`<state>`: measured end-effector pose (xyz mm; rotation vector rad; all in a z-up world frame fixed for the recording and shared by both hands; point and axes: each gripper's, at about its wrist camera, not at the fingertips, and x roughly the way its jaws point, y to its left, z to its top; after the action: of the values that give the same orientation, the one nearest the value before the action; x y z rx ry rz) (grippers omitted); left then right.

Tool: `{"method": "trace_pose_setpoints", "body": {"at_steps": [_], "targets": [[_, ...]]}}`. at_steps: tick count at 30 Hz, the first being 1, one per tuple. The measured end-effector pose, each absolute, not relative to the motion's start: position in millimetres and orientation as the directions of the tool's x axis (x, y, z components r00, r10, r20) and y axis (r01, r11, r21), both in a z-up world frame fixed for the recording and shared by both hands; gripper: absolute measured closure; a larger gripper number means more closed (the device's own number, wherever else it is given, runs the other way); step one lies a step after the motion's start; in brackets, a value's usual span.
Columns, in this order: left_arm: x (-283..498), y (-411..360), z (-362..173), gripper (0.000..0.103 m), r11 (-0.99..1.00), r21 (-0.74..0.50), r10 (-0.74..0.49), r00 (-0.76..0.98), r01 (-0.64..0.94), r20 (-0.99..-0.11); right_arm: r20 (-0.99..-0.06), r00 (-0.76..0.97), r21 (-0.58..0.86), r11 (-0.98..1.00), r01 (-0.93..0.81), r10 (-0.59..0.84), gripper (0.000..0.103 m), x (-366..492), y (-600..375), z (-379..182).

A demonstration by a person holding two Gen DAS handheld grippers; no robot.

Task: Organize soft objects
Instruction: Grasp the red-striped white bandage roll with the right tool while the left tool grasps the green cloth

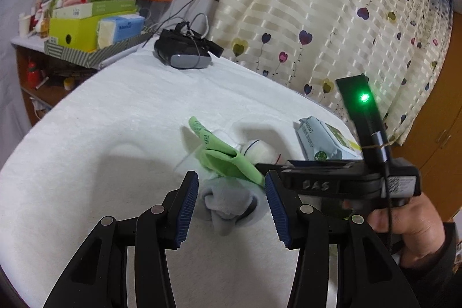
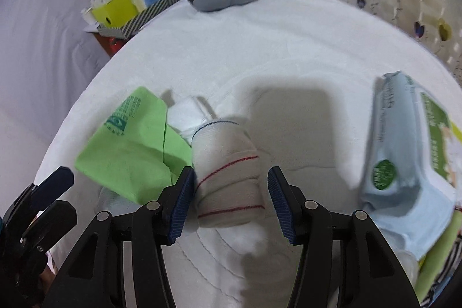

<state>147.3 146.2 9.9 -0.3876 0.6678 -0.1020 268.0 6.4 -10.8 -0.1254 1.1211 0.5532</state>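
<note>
Hovering both open, empty grippers, left gripper (image 1: 231, 204) over grey sock (image 1: 226, 202), right gripper (image 2: 232, 202) straddling rolled sock (image 2: 228, 178) (unpressed), we judge sorting barely started.

Left tongs (image 1: 231, 202) held wide, pitched down, nothing gripped. Right tongs (image 2: 232, 201) spread, pitched steeply down, nothing pinched. Hand (image 1: 410, 224) seen wrapped round right handle.

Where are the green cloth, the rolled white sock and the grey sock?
green cloth (image 2: 130, 155), right wrist view, flat middle.
rolled white sock (image 2: 228, 178), right wrist view, red-striped roll.
grey sock (image 1: 228, 199), left wrist view, bunched middle.
</note>
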Motion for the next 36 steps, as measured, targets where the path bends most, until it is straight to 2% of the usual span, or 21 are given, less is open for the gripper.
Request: {"method": "trace_pose_setpoints", "body": {"at_steps": [2,14,15,21,30,36], "targets": [[153,145,8,0.056,0.918,-0.395,-0.226,0.774,-0.034,-0.591,-0.876,0.318,0.173,0.852,-0.494,0.363,0.058,266,9,-11],[194,140,-7,0.056,0.876,-0.472,-0.257,0.729,-0.103,-0.635,-0.856,0.371,0.13,0.843,-0.521,0.361,0.059,256,-1,3],[196,141,-8,0.058,0.872,-0.477,-0.256,0.73,-0.108,-0.633,-0.854,0.375,0.13,0.845,-0.519,0.361,0.059,255,-4,4],[205,139,-13,0.096,0.875,-0.465,-0.24,0.718,-0.132,-0.654,-0.839,0.398,0.134,0.849,-0.512,0.372,0.059,250,-15,12],[187,135,9,0.1,0.898,-0.429,-0.201,0.771,-0.101,-0.604,-0.802,0.437,0.154,0.847,-0.508,0.408,0.059,234,-29,27],[161,125,33,0.1,0.921,-0.384,-0.177,0.81,-0.064,-0.559,-0.74,0.489,0.183,0.838,-0.515,0.462,0.059,211,-41,48]]}}
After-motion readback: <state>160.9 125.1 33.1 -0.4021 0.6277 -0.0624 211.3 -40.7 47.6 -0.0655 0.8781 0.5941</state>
